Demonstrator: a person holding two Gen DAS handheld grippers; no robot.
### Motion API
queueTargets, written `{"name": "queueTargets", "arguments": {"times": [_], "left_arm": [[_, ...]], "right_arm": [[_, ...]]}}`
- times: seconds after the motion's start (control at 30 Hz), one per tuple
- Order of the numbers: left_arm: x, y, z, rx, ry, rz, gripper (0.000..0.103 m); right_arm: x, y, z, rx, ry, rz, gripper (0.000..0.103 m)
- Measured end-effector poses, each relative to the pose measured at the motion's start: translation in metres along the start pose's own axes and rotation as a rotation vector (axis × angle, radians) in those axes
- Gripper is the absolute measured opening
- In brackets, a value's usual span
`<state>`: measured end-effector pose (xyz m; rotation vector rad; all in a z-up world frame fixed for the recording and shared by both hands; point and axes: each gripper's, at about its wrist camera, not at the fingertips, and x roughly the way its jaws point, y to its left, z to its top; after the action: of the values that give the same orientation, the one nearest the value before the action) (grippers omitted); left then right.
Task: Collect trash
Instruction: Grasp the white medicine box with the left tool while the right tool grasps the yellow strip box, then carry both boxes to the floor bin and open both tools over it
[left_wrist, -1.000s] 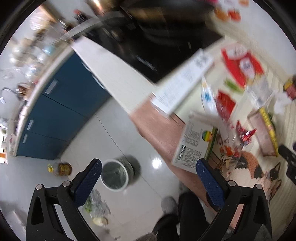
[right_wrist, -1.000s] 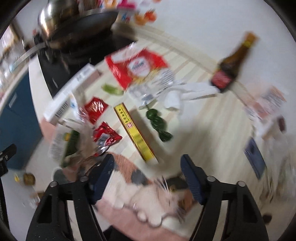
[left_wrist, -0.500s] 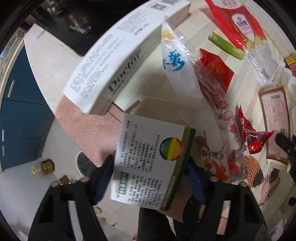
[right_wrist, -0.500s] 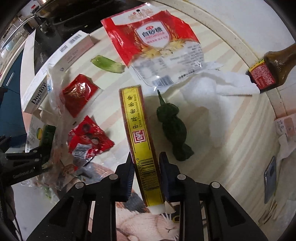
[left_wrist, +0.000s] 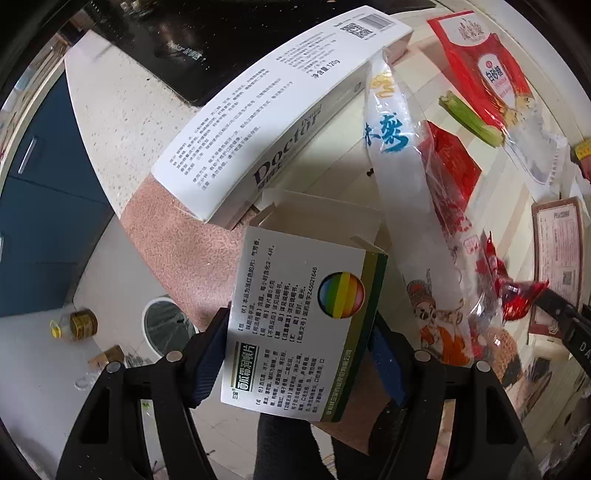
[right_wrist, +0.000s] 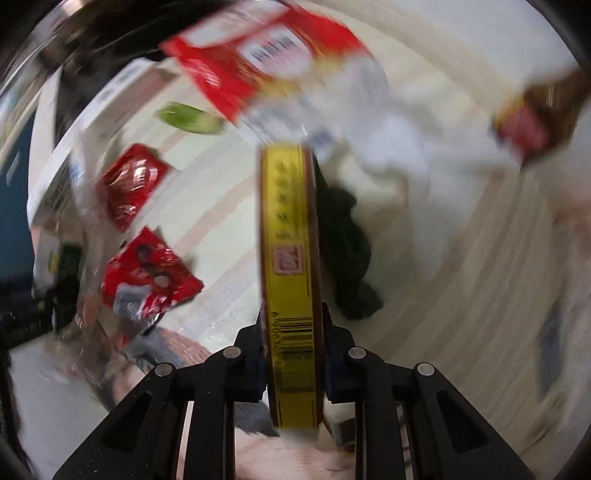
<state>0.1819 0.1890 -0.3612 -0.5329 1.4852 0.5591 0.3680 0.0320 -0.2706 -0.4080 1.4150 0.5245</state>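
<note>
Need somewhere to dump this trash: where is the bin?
In the left wrist view, the bin stands on the floor at lower left, below the counter edge, beside the left claw.

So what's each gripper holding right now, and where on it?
The left gripper clamps the open medicine box across its near end. The right gripper pinches the long yellow box by its barcode end.

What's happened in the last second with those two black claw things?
Both closed on trash. The left gripper, open a second ago, now clamps the white medicine box. The right gripper closed on the long yellow box and is swinging it. The other wrappers and the toothpaste box stayed put.
</note>
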Motion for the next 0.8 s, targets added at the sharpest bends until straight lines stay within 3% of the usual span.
{"name": "queueTargets", "arguments": {"times": [0.07,0.17,0.37,0.6,0.8], "left_arm": [[-0.001,-0.003,0.008,-0.002,-0.015,-0.043,0.067],[-0.001,-0.015,0.008,0.041,-0.014,-0.018,0.067],[-0.014,-0.017,0.0,0.002,-0.026,-0.025,0.067],[-0.069,0.0,-0.018,-0.029,-0.146,0.023,0.066],[-0.118,0.034,-0.02,-0.098,-0.24,-0.021,0.066]], "right_arm": [[0.012,-0.001,0.007,0.004,0.018,0.042,0.022],[0.028,-0.003,0.007,-0.034,0.028,0.034,0.022],[0.046,-0.026,0.002,-0.016,0.035,0.036,0.022],[0.035,-0.025,-0.026,-0.007,-0.023,0.092,0.022],[0.011,0.008,-0.034,-0.03,-0.108,0.16,0.022]]}}
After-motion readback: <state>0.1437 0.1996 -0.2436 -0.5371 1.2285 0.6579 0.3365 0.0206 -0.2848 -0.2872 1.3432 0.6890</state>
